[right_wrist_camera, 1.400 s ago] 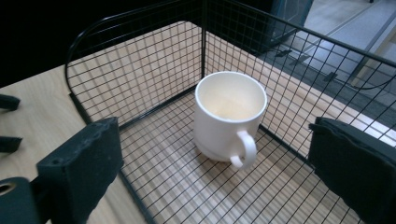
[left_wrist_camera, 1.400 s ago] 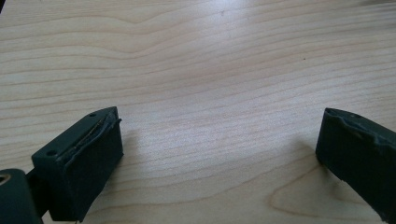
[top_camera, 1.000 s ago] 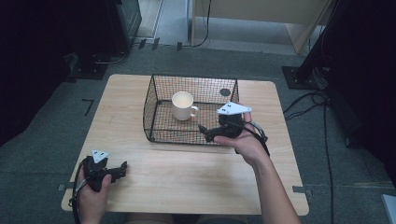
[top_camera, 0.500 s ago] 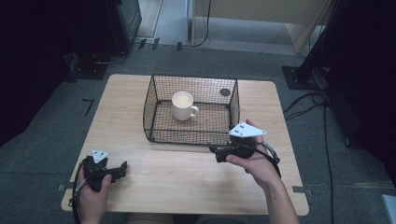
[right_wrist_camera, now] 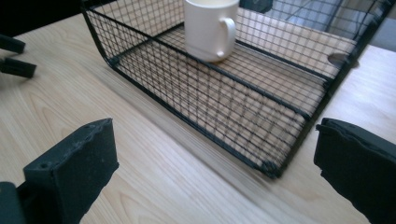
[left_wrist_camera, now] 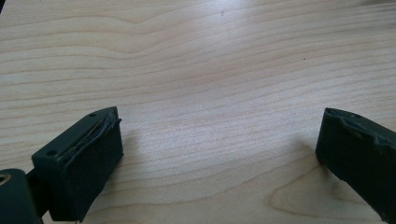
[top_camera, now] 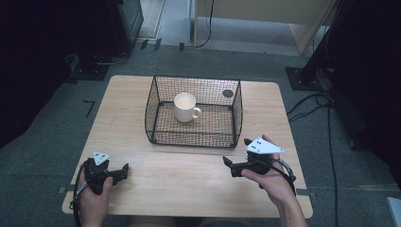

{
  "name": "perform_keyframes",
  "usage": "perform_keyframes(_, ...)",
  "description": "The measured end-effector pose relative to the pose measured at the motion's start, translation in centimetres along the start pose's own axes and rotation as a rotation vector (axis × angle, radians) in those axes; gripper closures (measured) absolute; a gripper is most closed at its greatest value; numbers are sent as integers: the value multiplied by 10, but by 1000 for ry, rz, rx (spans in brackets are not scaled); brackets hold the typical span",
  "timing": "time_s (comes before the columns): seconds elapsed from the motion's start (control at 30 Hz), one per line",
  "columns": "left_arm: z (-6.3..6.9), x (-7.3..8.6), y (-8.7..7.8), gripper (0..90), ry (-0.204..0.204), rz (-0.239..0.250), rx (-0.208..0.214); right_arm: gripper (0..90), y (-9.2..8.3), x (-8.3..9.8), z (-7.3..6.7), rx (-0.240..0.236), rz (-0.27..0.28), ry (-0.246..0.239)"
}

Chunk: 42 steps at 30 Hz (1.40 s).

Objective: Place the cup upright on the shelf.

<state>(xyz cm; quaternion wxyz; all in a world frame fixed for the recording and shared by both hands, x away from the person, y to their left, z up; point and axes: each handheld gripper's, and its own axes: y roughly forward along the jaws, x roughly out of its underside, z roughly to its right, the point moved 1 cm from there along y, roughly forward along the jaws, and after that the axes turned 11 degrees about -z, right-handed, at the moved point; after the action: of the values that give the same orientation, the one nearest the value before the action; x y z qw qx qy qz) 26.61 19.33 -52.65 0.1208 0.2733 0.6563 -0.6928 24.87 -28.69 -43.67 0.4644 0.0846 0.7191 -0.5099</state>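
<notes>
the right gripper [top_camera: 235, 162] sits just outside the near right corner of the wire basket [top_camera: 236, 113], held low over the table [top_camera: 189, 189] with its jaws spread wide and nothing between them. in the right gripper view those jaws frame the basket's near wall, and beyond the mesh, up and a little to the left of the jaw line, stands the white mug [right_wrist_camera: 209, 25], upright on the basket floor with its handle turned toward this gripper's right side. the mug is inside the basket, toward the far left part of it, touching no wall that i can make out.

the left gripper [top_camera: 122, 171] rests at the near left corner of the table, jaws also wide apart and empty over bare wood; the basket lies well ahead of it and to its right.

so the right gripper is the nearer one to the mug, and any reach would likely have to go up over the basket rim, then down, since the mesh wall stands between.

no brand, label or writing can be read on the mug, the basket or the grippers.
</notes>
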Motion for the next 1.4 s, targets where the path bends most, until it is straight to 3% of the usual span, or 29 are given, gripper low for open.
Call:
perform_keyframes(0.43,0,0,0,8,1,-1,0,0,-11,56,39,96,-39,93)
perform_keyframes(0.77,0,0,0,8,2,-1,0,0,-20,86,63,159,-71,158)
perform_keyframes(1.2,0,0,0,8,1,-1,0,0,-22,126,84,230,-153,236)
perform_keyframes(1.4,0,0,0,8,1,-1,0,0,-24,139,90,274,-195,246)
